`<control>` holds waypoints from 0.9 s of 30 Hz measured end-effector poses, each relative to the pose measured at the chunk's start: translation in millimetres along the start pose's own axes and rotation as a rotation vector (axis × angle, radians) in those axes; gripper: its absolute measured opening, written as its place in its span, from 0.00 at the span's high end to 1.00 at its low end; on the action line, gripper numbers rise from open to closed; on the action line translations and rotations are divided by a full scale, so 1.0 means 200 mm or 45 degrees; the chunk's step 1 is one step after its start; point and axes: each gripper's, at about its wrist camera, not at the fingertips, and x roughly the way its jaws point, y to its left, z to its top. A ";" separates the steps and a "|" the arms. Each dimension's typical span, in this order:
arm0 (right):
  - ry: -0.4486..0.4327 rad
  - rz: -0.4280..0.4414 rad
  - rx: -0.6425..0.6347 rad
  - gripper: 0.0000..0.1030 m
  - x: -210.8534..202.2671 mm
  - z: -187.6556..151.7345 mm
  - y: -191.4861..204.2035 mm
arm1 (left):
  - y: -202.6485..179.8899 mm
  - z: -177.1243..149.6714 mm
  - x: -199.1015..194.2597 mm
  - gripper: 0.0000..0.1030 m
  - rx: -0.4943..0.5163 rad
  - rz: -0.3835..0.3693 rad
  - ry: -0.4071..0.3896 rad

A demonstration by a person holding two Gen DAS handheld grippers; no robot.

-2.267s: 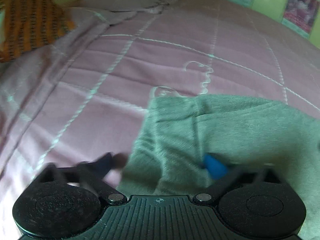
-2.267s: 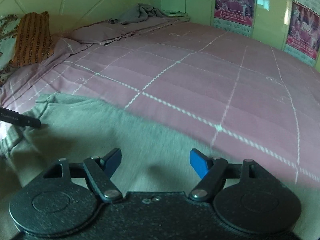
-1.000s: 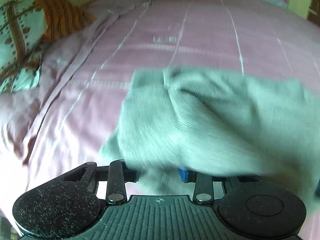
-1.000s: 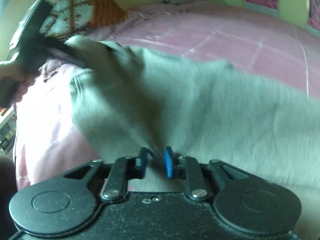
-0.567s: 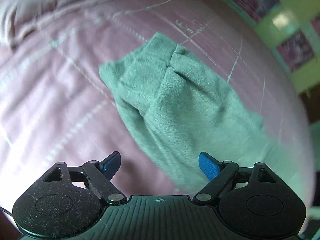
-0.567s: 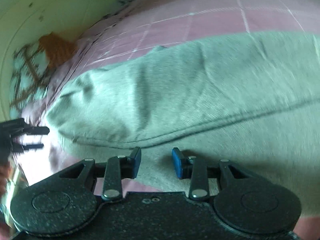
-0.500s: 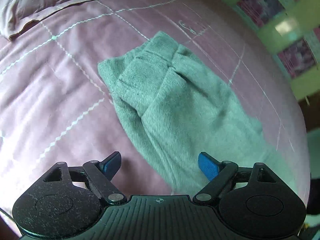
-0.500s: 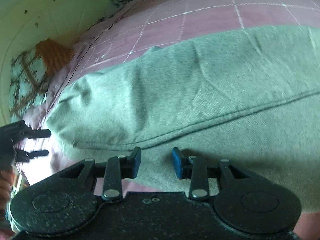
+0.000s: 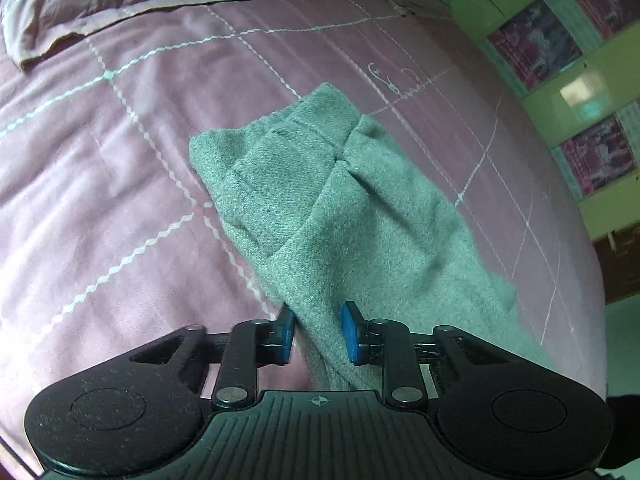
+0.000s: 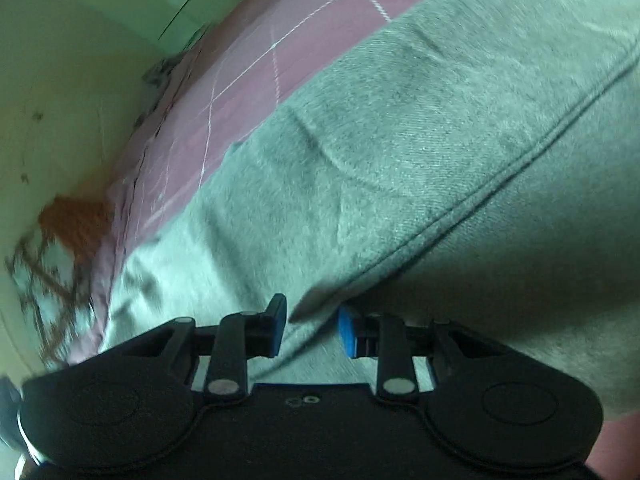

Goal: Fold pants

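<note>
Two grippers' jaws closing, left gripper [image 9: 317, 332] and right gripper [image 10: 310, 330] each straddling pants [image 9: 340, 216] folds

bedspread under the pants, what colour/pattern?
The bedspread is dusty pink with a grid of thin white zigzag lines. It shows best in the left wrist view.

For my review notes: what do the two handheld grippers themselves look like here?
Both match: the left gripper and right gripper have speckled black bodies with two round discs, black linkage arms on silver rivets, and blue pads. The left's centre plate is ribbed.
</note>
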 end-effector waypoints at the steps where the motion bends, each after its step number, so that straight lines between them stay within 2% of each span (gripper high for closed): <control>1: -0.004 0.009 0.026 0.75 0.00 0.00 -0.01 | 0.01 0.00 0.00 0.76 -0.012 -0.003 0.011; 3: -0.012 0.005 0.029 0.82 -0.01 -0.01 -0.01 | 0.04 0.00 -0.01 0.76 -0.037 -0.026 0.042; 8: 0.013 0.019 0.010 0.83 -0.01 -0.03 -0.01 | 0.08 0.00 -0.04 0.76 -0.132 -0.116 0.059; 11: 0.016 0.024 0.009 0.82 -0.03 -0.04 -0.02 | 0.05 -0.01 0.00 0.76 -0.097 -0.094 0.074; 16: 0.024 0.031 0.005 0.78 -0.02 -0.02 0.01 | 0.08 -0.02 0.07 0.76 -0.134 -0.053 0.102; 19: 0.030 0.024 -0.021 0.78 0.00 -0.01 0.04 | 0.07 0.01 0.09 0.76 -0.126 -0.048 0.046; 22: 0.024 0.021 -0.007 0.78 0.01 0.00 0.03 | 0.07 0.05 0.06 0.76 -0.142 -0.017 -0.051; 24: 0.003 0.007 -0.007 0.84 0.00 0.02 0.03 | 0.07 0.08 0.04 0.78 -0.143 -0.008 -0.072; 25: -0.006 -0.015 -0.021 0.91 0.01 0.02 0.04 | 0.07 0.09 0.03 0.82 -0.139 -0.008 -0.083; 27: -0.004 -0.022 -0.052 0.94 0.00 0.02 0.07 | 0.04 0.13 -0.02 0.86 -0.097 -0.022 -0.113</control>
